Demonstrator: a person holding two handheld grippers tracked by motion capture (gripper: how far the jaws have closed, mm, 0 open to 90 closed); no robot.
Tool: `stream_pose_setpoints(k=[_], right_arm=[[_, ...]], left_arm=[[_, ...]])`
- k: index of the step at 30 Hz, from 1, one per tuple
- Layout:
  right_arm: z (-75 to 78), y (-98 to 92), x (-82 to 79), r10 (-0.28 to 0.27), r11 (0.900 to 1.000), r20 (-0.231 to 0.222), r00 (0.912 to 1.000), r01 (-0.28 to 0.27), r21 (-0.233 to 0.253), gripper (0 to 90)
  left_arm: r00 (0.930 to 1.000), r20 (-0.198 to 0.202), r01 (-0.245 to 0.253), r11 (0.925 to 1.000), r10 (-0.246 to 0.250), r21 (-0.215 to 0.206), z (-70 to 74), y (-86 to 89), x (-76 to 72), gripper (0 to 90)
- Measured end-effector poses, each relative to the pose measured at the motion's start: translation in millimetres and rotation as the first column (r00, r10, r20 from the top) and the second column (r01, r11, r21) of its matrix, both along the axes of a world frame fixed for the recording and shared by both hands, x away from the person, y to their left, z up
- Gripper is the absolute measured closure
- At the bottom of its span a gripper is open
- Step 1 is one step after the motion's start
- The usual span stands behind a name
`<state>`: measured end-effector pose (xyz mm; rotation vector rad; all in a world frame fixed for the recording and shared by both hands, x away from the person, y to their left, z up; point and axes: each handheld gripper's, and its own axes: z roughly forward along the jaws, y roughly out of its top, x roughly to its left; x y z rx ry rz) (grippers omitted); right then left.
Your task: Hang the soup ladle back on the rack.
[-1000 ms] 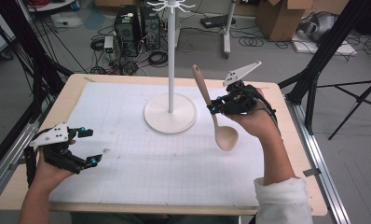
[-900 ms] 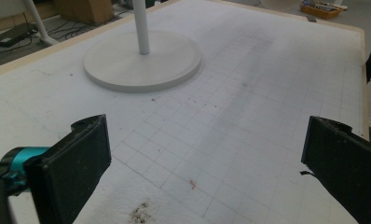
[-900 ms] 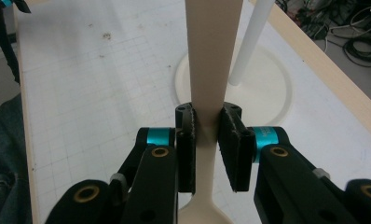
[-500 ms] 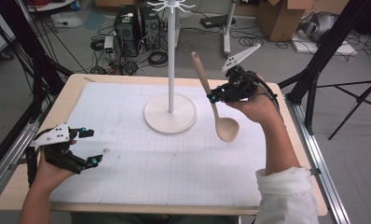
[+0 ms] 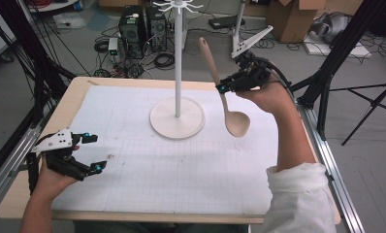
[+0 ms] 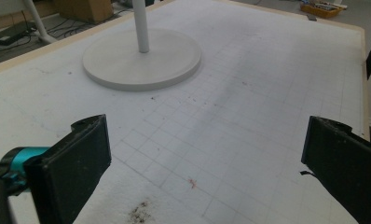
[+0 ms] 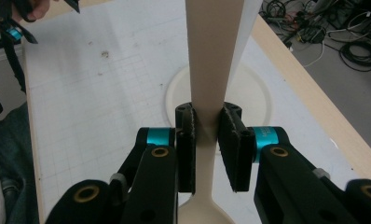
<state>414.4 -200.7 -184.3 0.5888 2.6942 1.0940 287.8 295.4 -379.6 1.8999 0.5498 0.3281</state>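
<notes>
wooden spoon (image 5: 223, 93) near-upright, bowl down, in right tool (image 5: 225, 87)

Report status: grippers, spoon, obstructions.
Right gripper shut on pale wooden spoon, held above mat. Left gripper open, idle. White hook stand close beside spoon handle.

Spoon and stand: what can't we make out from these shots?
- Spoon tip: in the right gripper view the handle runs off the top edge.
- Spoon bowl: in that view the right tool covers most of it.
- Stand hooks: too small in the high view to tell whether any lines up with the handle.
- Stand top: in the left gripper view the pole is cut off by the top edge.
</notes>
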Motion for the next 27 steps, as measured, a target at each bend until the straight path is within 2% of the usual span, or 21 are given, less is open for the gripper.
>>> stream_pose_setpoints(k=[18, 21, 27], right_arm=[[38.0, 4.9, 21.7, -0.038, 0.999, 0.006, 0.9993, 0.037, 0.028, 77.3], [40.1, 5.0, 25.7, -0.047, 0.998, 0.0, 0.9989, 0.047, 0.042, 77.3], [40.8, 9.8, 31.9, -0.047, 0.998, -0.005, 0.9989, 0.047, 0.037, 77.3]], left_arm=[[1.0, 0.002, -0.005, 1.0, 0.005, -0.003, 0.1, 2.1, 0.4, 1.7], [1.0, 0.003, -0.005, 1.0, 0.005, -0.003, 0.8, 2.1, -0.2, 1.7], [1.0, 0.004, -0.008, 1.0, 0.008, -0.005, 0.6, 3.5, 0.2, 1.7]])
